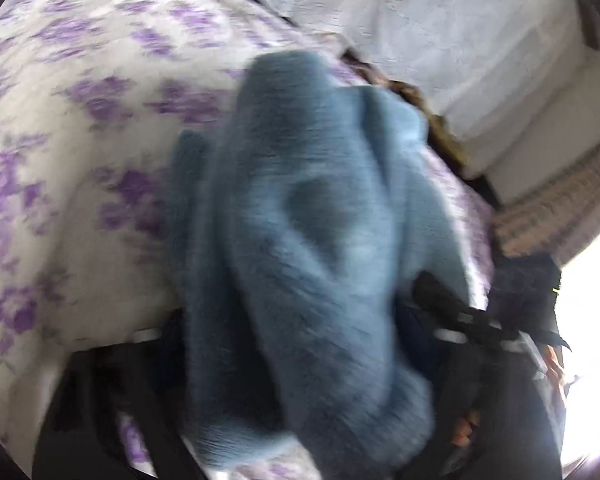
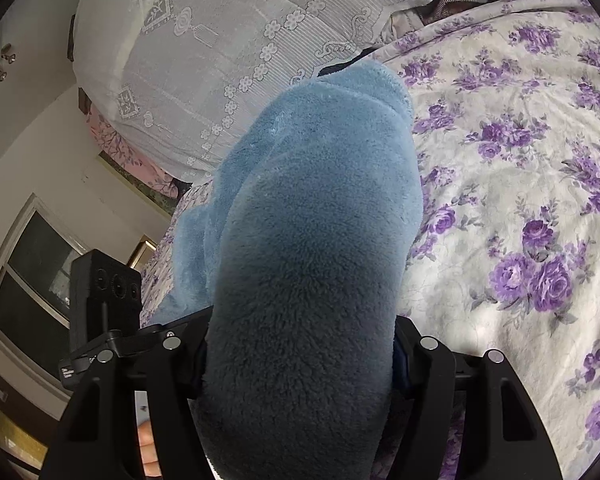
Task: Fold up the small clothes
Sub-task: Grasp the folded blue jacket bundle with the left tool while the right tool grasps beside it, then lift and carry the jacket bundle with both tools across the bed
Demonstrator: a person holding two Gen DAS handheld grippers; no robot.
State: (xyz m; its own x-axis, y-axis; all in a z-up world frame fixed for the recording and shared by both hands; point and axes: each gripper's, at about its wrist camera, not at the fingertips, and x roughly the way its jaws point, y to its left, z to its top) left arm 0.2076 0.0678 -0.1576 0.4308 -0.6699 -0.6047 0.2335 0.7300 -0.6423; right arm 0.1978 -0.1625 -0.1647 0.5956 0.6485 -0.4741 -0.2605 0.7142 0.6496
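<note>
Right wrist view shows the white bedspread printed with purple roses [image 2: 520,160] filling the bed, a white lace-covered pillow [image 2: 220,40] behind it, and the fluffy light-blue fleece garment [image 2: 312,240] bunched and lifted over the bed. The right gripper [image 2: 300,356] pinches a thick wad of that fleece. In the blurred left wrist view the left gripper [image 1: 292,344] is buried in the same fleece [image 1: 300,220], apparently clamping it. Likely trouble: the bulky pile may slip out or fold crookedly, since both grips hold bunches rather than edges. Only the right view shows a window [image 2: 32,272]; only the left shows dark clothing [image 1: 524,292].
</note>
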